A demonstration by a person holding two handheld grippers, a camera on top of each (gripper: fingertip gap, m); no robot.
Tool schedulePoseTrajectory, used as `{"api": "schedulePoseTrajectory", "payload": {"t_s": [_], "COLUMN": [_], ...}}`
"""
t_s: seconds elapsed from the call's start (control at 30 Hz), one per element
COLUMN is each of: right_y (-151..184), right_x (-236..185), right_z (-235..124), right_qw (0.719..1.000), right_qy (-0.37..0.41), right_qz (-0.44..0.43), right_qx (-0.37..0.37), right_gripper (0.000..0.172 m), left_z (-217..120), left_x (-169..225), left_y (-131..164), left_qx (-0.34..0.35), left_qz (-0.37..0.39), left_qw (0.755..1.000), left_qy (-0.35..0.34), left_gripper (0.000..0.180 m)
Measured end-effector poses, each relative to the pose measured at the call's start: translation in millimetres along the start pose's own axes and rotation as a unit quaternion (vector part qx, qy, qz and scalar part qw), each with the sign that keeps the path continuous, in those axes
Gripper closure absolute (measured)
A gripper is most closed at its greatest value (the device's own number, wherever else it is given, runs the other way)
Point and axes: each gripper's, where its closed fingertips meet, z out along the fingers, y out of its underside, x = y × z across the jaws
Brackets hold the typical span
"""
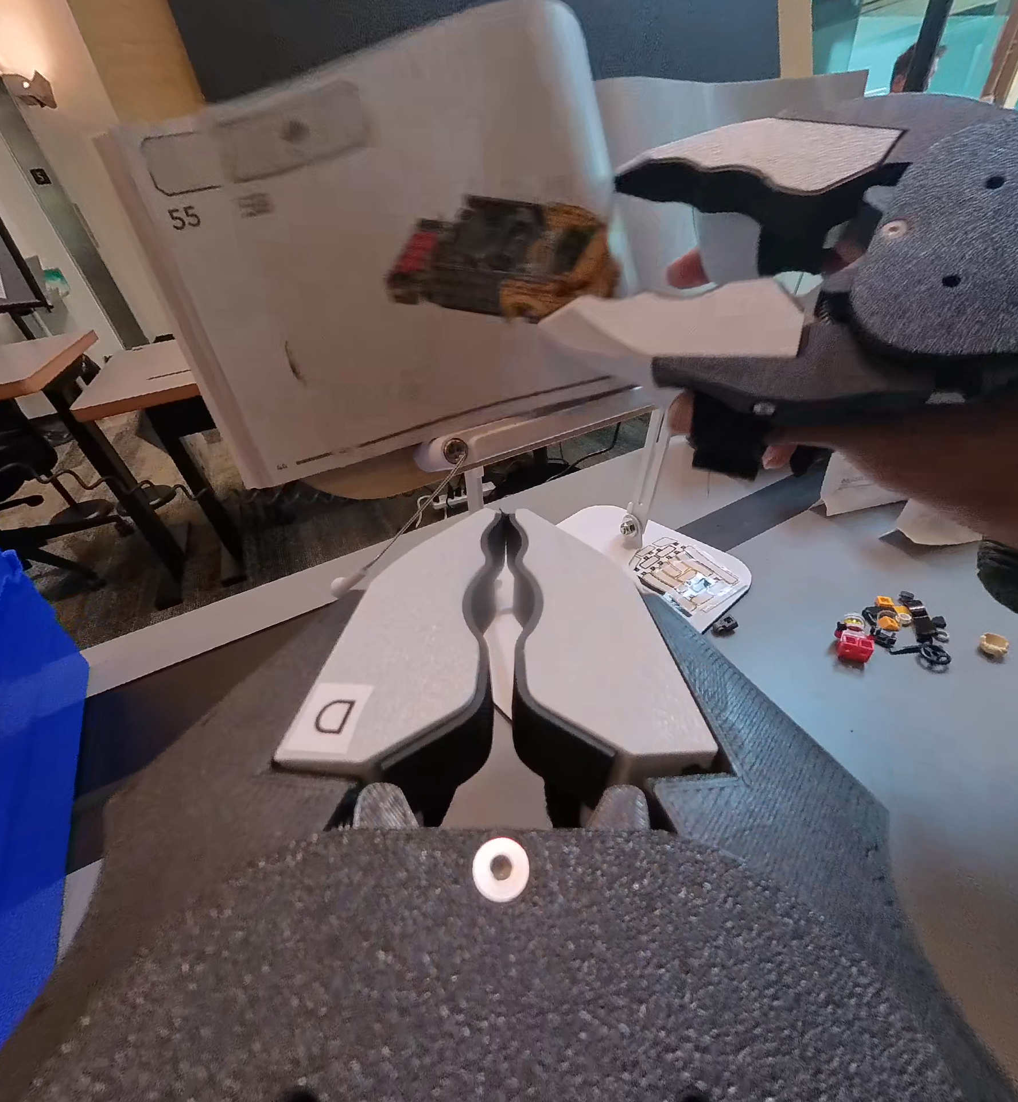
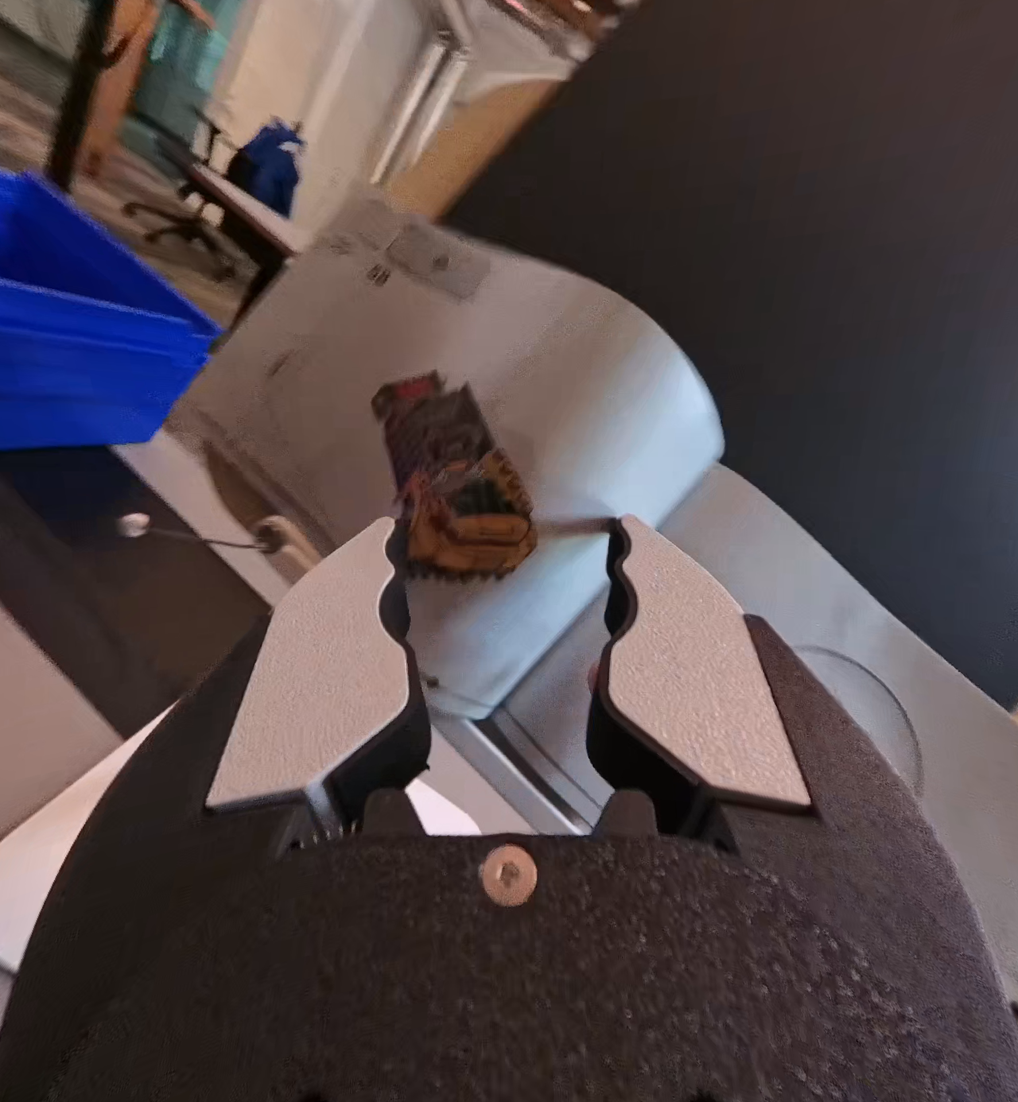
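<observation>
Holding my left gripper (image 1: 503, 519) clenched empty at centre frame, I see my right gripper (image 2: 503, 539) spread wide before the white instruction booklet (image 1: 339, 286) on its stand.

White booklet (image 1: 375, 286) propped open, page curling

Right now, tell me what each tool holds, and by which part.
Nothing is held. The left tool is shut with nothing between its fingers. The right tool is open before the booklet page, not gripping it.
</observation>
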Motion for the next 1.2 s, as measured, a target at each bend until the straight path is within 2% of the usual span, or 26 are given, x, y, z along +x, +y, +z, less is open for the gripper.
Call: {"api": "schedulePoseTrajectory", "payload": {"t_s": [0.17, 0.27, 0.37, 0.6, 0.73, 0.77, 0.83, 1.03, 1.13, 1.2], "right_y": [-1, 7, 1, -25, -32, -34, -39, -41, -24, -4], "right_x": [-39, -51, -54, -20, 1, 4, 10, 39, 65, 82], "right_z": [7, 6, -7, -90, -119, -125, -137, -195, -230, -255], "right_qw": [0.998, 0.995, 0.993, 0.988, 0.985, 0.983, 0.98, 0.967, 0.973, 0.98], "right_qy": [-0.062, -0.093, -0.115, -0.11, -0.09, -0.089, -0.096, -0.134, -0.114, -0.089], "right_qz": [-0.026, -0.017, -0.001, 0.101, 0.146, 0.156, 0.168, 0.212, 0.198, 0.179], "right_qx": [-0.017, -0.032, -0.009, 0.036, 0.035, 0.035, 0.037, 0.044, 0.029, 0.01], "right_gripper": [0.105, 0.103, 0.105, 0.118, 0.132, 0.139, 0.172, 0.172, 0.172, 0.16], "left_z": [-1, -2, -3, -12, -13, -14, -17, -39, -53, -63], "left_x": [-1, -3, -5, -5, 9, 12, 18, 38, 40, 40], "left_y": [1, 0, 1, -17, -25, -26, -33, -61, -70, -74], "left_qx": [0.0, 0.002, 0.002, 0.029, 0.037, 0.037, 0.038, 0.041, 0.04, 0.037], "left_qz": [0.003, 0.001, 0.002, 0.0, 0.005, 0.008, 0.015, 0.041, 0.053, 0.052], "left_qw": [1.0, 1.0, 1.0, 0.999, 0.999, 0.999, 0.999, 0.998, 0.998, 0.998], "left_qy": [-0.001, -0.001, -0.003, -0.026, -0.018, -0.016, -0.014, 0.007, -0.001, -0.004], "left_gripper": [0.18, 0.18, 0.18, 0.18, 0.18, 0.18, 0.18, 0.18, 0.18, 0.18]}}
